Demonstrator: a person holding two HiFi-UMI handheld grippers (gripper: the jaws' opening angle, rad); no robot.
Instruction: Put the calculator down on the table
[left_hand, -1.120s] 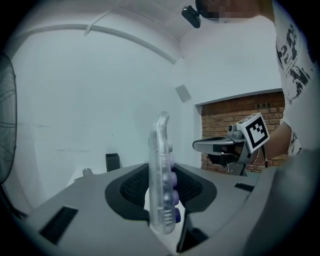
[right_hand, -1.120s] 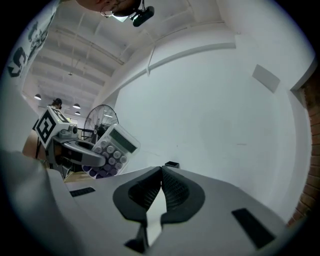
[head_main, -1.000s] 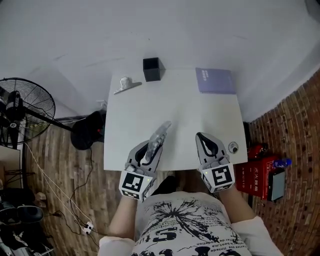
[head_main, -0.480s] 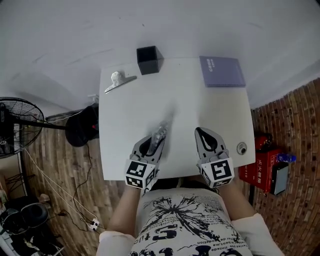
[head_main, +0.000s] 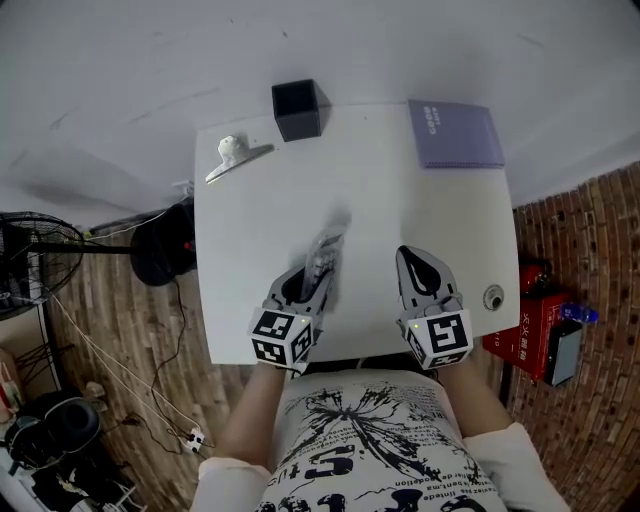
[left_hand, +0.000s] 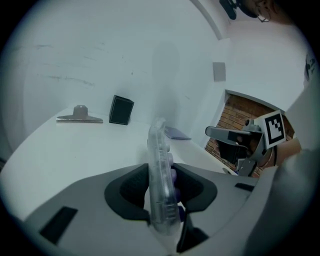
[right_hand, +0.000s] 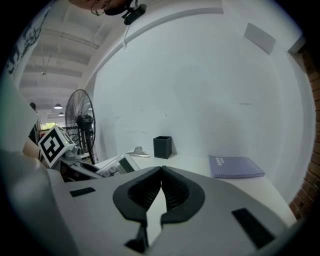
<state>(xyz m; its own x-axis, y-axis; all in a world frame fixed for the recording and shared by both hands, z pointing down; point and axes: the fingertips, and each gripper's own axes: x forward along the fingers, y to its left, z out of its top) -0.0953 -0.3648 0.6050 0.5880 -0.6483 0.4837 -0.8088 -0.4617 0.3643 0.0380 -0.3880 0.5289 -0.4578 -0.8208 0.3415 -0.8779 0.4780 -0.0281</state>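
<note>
The clear plastic calculator (head_main: 323, 257) with purple keys stands on edge between the jaws of my left gripper (head_main: 308, 274), over the front of the white table (head_main: 250, 220). In the left gripper view both pads still touch the calculator (left_hand: 158, 145); the left gripper (left_hand: 161, 176) has just been opening slightly. I cannot tell whether the calculator touches the tabletop. To its right, my right gripper (head_main: 409, 261) hangs over the table's front edge, shut and empty. In the right gripper view its pads meet at the right gripper's (right_hand: 161, 171) tip, and the calculator (right_hand: 116, 166) shows at the left.
At the table's back stand a black square holder (head_main: 299, 108), a purple notebook (head_main: 455, 133) at the right corner and a metal clip (head_main: 236, 158) at the left. A round grommet (head_main: 493, 296) sits near the right edge. A fan (head_main: 30, 265) and red box (head_main: 540, 330) are on the floor.
Both grippers have come down closer to the table. The left one has rolled, so the calculator now stands more on edge and looks shorter from above.
</note>
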